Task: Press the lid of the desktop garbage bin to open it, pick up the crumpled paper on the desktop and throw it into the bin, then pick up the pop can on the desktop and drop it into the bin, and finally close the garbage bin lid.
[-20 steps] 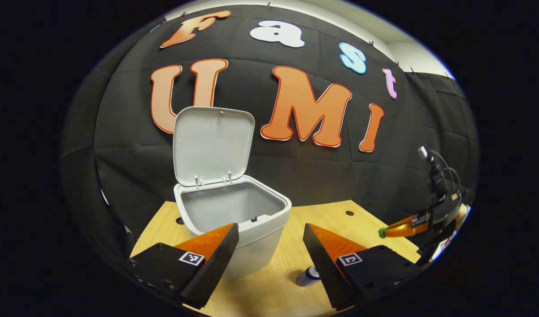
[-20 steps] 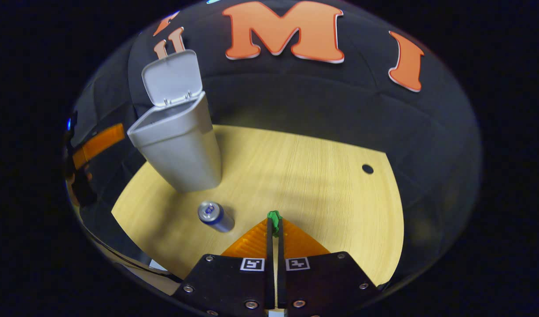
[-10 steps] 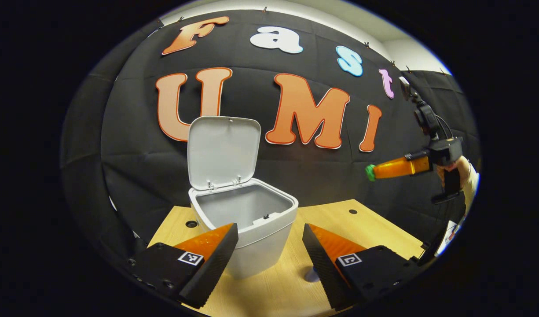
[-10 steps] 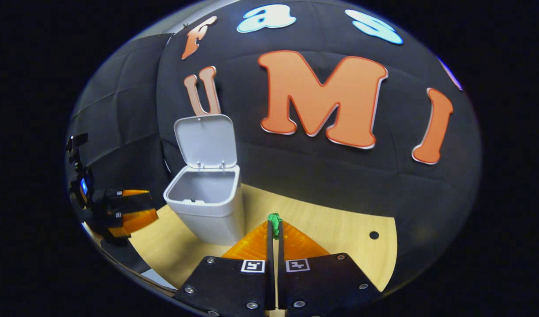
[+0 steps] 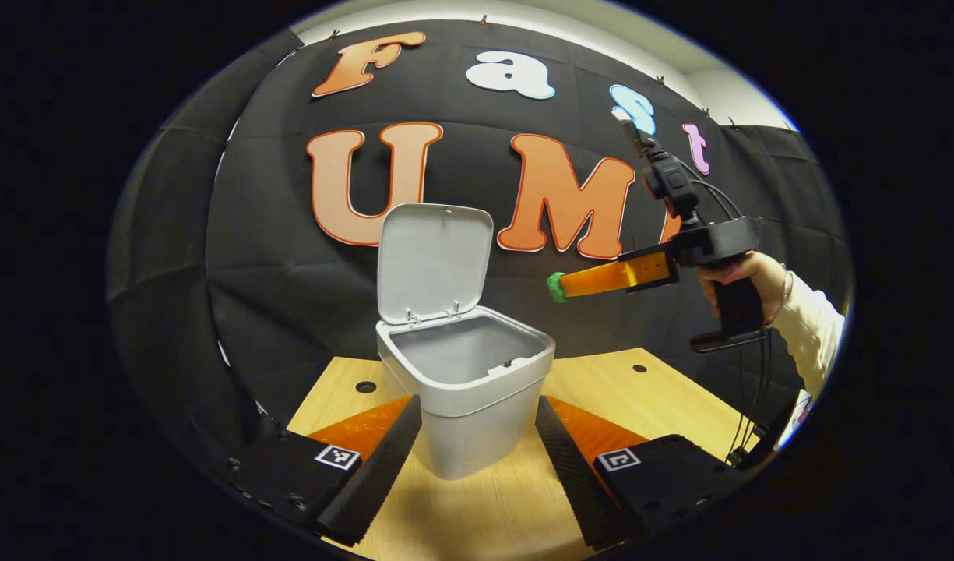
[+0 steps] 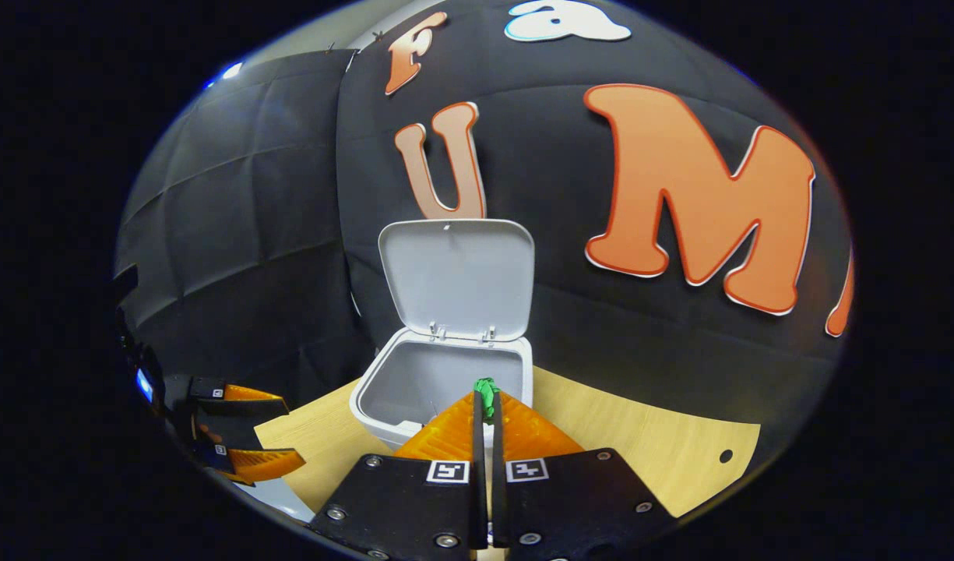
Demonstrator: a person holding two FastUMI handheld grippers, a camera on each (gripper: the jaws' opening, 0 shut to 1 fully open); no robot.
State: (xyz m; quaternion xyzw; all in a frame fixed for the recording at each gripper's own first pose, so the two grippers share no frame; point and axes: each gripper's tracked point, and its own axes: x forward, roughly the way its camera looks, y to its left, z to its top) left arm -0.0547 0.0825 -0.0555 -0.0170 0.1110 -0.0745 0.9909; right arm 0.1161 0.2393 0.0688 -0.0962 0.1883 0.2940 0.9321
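Left gripper view: the garbage bin [image 5: 469, 389], pale grey, stands on the wooden surface [image 5: 663, 397] with its lid [image 5: 434, 261] swung upright on the rear hinge, so the cavity is exposed. What lies inside cannot be told from this angle. The left gripper [image 5: 477, 436] has its jaws spread wide, one finger on either side of the bin's lower body, and nothing is held between them. Whether the fingers touch the bin wall cannot be told.

At about 2 o'clock from the bin, the right gripper [image 5: 556, 287] is raised in the air, held by a person's hand [image 5: 745, 273] with a light sleeve [image 5: 807, 331]. Its fingers point toward the space above the bin's opening, and a small green piece sits at their tips.

Right gripper view: the right gripper [image 6: 486, 401] has its jaws drawn together with only a thin slit between them. The green piece [image 6: 486, 389] is pinched at the fingertips; what it is cannot be told. The tips lie over the near rim of the bin [image 6: 445, 382], whose open lid [image 6: 457, 276] stands at 12 o'clock. The left gripper [image 6: 239, 428] appears at roughly 9 o'clock, low beside the surface [image 6: 640, 452], with its fingers apart. A round hole [image 6: 726, 454] marks the surface at 3 o'clock.
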